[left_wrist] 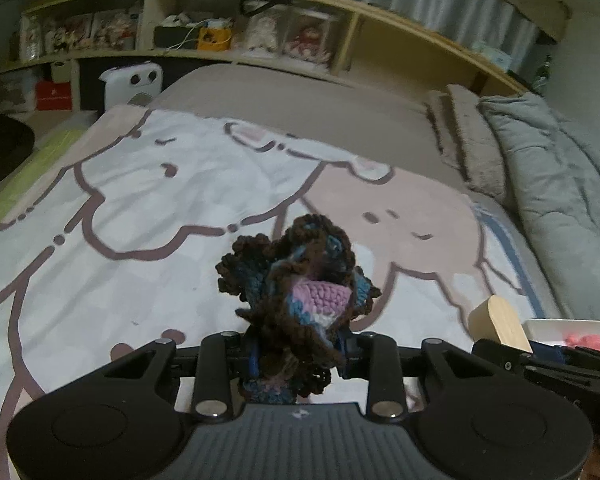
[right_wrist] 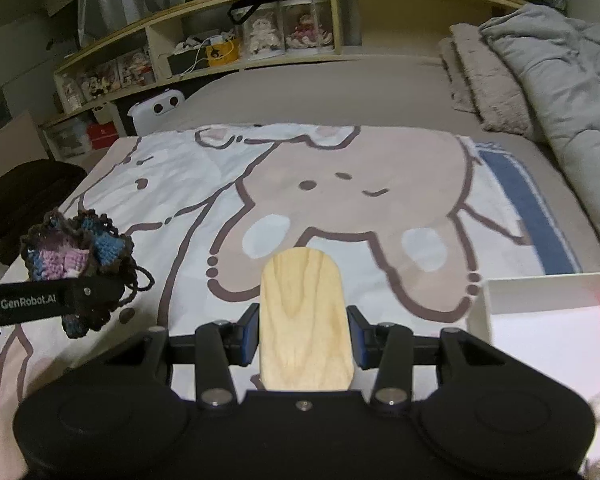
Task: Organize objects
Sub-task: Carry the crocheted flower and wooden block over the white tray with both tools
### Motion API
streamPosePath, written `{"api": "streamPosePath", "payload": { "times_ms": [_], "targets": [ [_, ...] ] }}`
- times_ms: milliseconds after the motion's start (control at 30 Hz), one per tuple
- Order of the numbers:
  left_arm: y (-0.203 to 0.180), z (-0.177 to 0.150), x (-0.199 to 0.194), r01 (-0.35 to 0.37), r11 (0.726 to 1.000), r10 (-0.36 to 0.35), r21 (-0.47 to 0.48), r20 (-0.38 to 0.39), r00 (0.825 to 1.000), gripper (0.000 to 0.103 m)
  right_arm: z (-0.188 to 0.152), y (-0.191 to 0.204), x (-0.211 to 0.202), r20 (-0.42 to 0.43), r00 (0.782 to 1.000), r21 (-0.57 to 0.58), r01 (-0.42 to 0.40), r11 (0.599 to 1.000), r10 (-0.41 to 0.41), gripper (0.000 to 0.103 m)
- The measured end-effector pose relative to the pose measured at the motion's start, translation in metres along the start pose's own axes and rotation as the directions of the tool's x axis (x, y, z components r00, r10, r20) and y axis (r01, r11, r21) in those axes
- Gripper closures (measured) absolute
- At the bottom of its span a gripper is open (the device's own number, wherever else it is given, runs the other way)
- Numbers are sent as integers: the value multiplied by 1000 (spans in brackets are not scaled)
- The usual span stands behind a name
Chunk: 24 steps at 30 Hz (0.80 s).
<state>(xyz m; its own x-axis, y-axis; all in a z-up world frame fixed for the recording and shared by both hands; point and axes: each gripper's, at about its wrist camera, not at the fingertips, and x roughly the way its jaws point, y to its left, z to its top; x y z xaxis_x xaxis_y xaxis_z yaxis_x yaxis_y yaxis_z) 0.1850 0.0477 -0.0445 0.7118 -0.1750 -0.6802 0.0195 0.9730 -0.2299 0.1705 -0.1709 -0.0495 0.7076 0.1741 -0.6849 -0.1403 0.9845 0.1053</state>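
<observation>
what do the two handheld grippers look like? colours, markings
Both the left gripper and the right gripper are matte black with linkage arms, silver pivot bolts, round side discs and blue finger pads. White "GenRobot.AI" lettering runs along the left gripper's side.

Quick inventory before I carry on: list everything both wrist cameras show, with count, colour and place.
crochet piece: one, brown, blue, lilac; in left jaws
wooden piece: one, pale; in right jaws
white box: one; right, something pink inside
printed blanket: one, white, tan; on bed
grey duvet: one; right
folded blanket: one, beige; beside duvet
shelf: one, wooden; behind bed
left gripper: black, shut
right gripper: black, shut
</observation>
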Motion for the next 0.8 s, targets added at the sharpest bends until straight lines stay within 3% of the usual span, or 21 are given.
{"api": "streamPosePath", "payload": {
  "times_ms": [433, 800],
  "targets": [
    [-44, 4, -44, 96, 991, -101, 91, 51, 994, 69, 11, -18, -74, 98, 995, -18, 23, 1000, -22, 58],
    [-82, 0, -62, 206, 963, -222, 175, 82, 972, 69, 8, -58, -116, 160, 984, 0, 77, 997, -76, 58]
  ]
}}
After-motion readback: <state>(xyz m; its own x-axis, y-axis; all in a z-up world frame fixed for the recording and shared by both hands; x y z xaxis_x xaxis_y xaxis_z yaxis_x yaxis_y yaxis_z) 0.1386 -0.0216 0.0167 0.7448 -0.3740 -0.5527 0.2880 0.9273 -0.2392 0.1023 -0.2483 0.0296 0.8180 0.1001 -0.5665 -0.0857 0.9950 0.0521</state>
